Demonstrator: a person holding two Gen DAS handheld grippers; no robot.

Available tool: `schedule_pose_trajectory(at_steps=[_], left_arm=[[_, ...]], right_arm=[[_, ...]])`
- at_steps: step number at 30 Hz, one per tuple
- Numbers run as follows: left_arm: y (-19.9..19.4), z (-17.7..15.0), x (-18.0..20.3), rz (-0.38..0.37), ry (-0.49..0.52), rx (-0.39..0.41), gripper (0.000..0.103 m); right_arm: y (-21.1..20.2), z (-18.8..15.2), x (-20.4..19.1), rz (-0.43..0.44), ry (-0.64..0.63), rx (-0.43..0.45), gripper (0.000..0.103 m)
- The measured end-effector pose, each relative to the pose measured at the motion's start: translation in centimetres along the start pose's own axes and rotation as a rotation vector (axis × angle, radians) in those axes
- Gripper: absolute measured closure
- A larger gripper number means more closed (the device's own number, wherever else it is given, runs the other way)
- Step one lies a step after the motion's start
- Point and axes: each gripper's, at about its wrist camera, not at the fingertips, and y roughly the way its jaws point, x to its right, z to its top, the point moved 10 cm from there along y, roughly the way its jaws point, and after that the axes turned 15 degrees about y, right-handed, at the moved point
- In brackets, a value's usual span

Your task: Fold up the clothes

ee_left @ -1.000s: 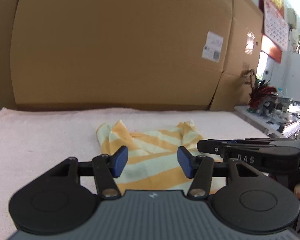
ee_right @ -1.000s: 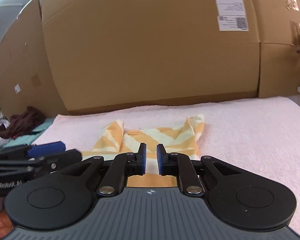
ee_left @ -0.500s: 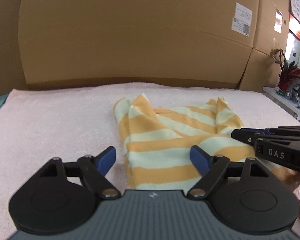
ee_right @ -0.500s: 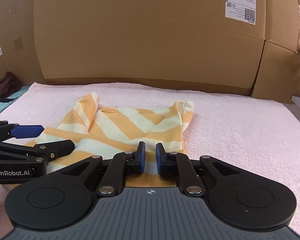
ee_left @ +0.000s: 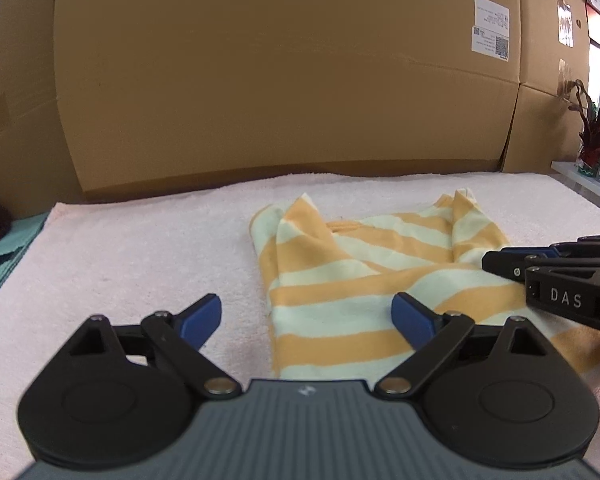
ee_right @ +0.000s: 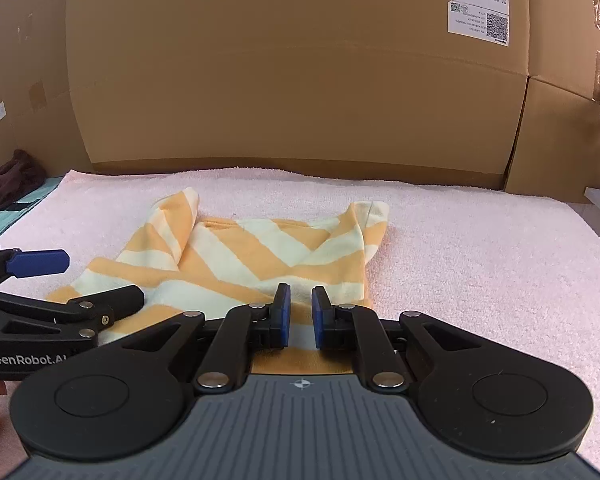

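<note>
I see the striped shirt (ee_left: 364,280) lying partly folded on the towel-covered table (ee_left: 132,248), at twelve o'clock from both tools. It looks soft and light; I'd pinch its near hem. My left gripper (ee_left: 306,316) has just been opening wide, empty; right gripper (ee_right: 300,316) nearly closed, holding nothing.

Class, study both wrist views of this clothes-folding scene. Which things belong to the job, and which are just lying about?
Part of the job:
striped garment, sleeves already folded in
pink towel beneath it
left gripper, just opened, nothing between its pads
right gripper, nearly shut

Just lying about:
cardboard boxes
dark cloth
potted plant
</note>
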Motion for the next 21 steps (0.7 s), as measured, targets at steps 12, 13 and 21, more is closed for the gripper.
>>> schedule_pose_trajectory(at_steps=[12,13,21], left_arm=[[0.0,-0.1,-0.4,0.028,0.0,-0.007,0.004],[-0.1,-0.1,-0.4,0.032,0.002,-0.005,0.004],[0.1,-0.1,-0.5,0.039,-0.001,-0.015,0.002]], right_arm=[[-0.5,0.1,0.3,-0.04,-0.001,0.029,0.092],[-0.6,0.1,0.3,-0.057,-0.006,0.039,0.092],[-0.4,0.5,3.6,-0.101,0.165,0.02,0.057]])
